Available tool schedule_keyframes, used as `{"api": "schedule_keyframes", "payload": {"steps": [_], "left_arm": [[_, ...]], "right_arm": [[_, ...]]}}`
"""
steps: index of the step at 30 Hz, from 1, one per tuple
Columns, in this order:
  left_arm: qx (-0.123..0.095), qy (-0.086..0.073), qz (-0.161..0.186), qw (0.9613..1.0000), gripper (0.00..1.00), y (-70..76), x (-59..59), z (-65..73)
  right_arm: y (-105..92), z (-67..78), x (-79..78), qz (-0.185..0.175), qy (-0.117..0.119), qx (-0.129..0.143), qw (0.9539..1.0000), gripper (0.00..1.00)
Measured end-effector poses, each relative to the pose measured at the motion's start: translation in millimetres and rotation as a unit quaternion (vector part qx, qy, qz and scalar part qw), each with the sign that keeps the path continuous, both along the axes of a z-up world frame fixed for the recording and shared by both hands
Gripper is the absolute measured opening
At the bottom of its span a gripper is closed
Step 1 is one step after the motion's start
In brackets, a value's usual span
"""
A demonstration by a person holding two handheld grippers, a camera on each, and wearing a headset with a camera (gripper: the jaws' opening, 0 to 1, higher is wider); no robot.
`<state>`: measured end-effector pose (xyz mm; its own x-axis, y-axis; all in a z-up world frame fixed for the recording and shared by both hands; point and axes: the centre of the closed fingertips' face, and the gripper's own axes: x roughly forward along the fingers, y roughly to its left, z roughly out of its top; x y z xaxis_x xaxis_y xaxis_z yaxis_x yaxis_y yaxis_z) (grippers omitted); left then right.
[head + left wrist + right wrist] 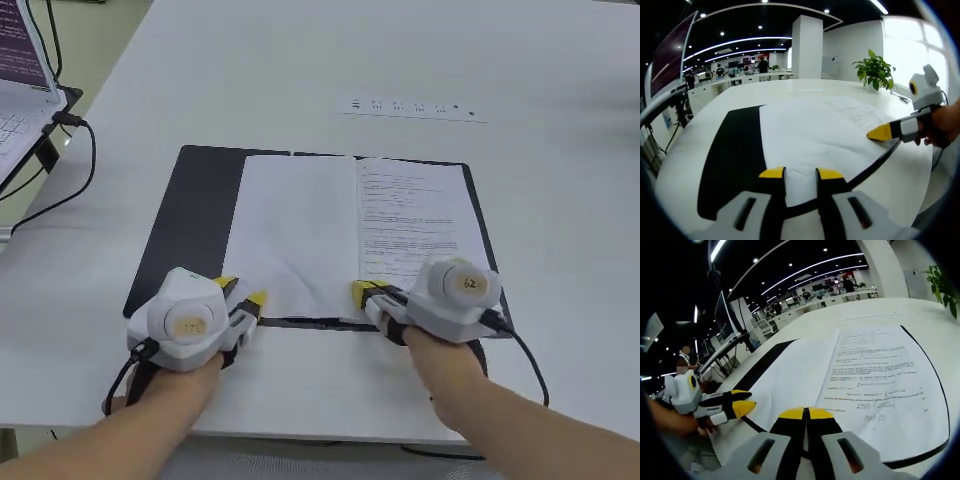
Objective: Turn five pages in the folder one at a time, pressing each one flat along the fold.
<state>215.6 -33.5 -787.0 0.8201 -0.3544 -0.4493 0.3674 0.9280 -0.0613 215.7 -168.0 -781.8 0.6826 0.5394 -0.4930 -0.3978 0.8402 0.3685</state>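
A black folder (190,220) is laid open and flat on a white table (300,60). A blank page (295,230) is seen on its left side and a printed page (415,215) on its right, and the two are divided by the fold at the middle.

The left gripper (241,291) is held at the folder's near edge, over the lower left corner of the blank page. In the left gripper view its jaws (801,173) are seen parted by a narrow gap, with nothing gripped between them; the page's near edge lies just beneath the yellow tips.

The right gripper (362,292) is placed at the near end of the fold, just beside the printed page's lower left corner. In the right gripper view its yellow tips (805,413) are pressed together and nothing is seen between them. The printed page (880,375) spreads out ahead of them.

A laptop (15,90) is set at the table's far left, well apart from the folder.
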Motion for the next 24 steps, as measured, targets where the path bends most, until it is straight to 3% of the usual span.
{"api": "schedule_keyframes", "payload": {"steps": [24], "left_arm": [[0.004,0.003,0.0,1.0,0.23,0.3,-1.8,0.8]], "right_arm": [[4.0,3.6,-52.2,0.036,0.053,0.009,0.9979,0.0]]}}
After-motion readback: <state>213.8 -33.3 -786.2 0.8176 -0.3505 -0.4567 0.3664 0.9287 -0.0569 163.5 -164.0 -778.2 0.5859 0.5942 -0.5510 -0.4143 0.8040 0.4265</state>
